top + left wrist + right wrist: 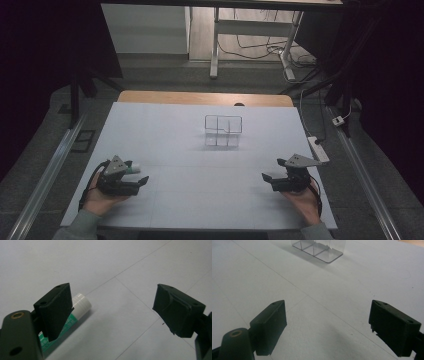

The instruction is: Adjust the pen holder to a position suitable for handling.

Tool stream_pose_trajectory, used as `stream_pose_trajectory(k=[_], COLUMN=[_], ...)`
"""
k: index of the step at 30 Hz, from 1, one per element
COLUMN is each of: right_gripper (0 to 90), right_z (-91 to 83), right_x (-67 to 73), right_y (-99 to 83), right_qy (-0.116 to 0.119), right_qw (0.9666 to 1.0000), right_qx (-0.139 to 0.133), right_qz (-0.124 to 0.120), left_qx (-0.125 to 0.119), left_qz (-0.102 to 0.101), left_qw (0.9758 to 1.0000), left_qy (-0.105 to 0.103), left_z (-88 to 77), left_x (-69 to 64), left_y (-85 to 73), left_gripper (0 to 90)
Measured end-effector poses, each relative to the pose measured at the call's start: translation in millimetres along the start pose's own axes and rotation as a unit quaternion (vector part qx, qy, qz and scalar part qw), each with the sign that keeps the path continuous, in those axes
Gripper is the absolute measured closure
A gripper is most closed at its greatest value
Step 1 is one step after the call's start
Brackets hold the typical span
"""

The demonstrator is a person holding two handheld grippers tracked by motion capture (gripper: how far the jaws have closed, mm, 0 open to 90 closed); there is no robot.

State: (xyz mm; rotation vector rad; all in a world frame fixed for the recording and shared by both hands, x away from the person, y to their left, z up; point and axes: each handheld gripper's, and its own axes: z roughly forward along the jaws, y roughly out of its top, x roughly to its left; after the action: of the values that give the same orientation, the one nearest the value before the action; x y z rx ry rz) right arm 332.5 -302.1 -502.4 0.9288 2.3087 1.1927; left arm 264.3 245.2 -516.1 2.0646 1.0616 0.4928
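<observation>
Tube (pixel 75 312), white-capped with a green label, is seen lying near the worktop's (pixel 200 150) left edge just beside the left gripper (pixel 110 312), jaws spread; right gripper (pixel 327 325) is likewise spread, holding nothing. It is judged light, stiff and prone to rolling, best pinched across the barrel. Label print cannot be read.

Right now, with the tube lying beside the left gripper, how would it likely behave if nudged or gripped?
The tube looks round and lies on its side, so it would probably roll on the smooth table. Its glossy white cap may slip against the open left gripper.
</observation>
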Motion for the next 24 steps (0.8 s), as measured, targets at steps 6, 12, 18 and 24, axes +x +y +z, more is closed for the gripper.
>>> stream_pose_trajectory(k=[6,12,18,24], right_gripper=[15.8,16.2,16.6,17.4], right_z=[1.5,1.5,2.1,2.4], right_x=[1.3,2.6,2.0,3.1], right_y=[-0.6,-0.8,-1.5,-0.9], right_qy=[0.002,0.001,0.002,0.003], right_qw=[1.0,0.9999,0.9999,0.9999], right_qx=[0.005,0.012,0.01,0.014], right_qz=[0.0,-0.003,0.002,-0.003], left_qx=[-0.004,-0.005,-0.003,-0.005], left_qz=[0.002,0.003,0.004,0.005], left_qw=[1.0,1.0,1.0,1.0], left_qy=[-0.001,-0.002,-0.001,0.0], left_z=[-0.7,0.0,0.6,0.7], left_x=[0.1,0.3,0.5,0.4], left_y=[0.1,0.7,0.6,0.8], left_gripper=[15.8,15.8,15.9,16.0])
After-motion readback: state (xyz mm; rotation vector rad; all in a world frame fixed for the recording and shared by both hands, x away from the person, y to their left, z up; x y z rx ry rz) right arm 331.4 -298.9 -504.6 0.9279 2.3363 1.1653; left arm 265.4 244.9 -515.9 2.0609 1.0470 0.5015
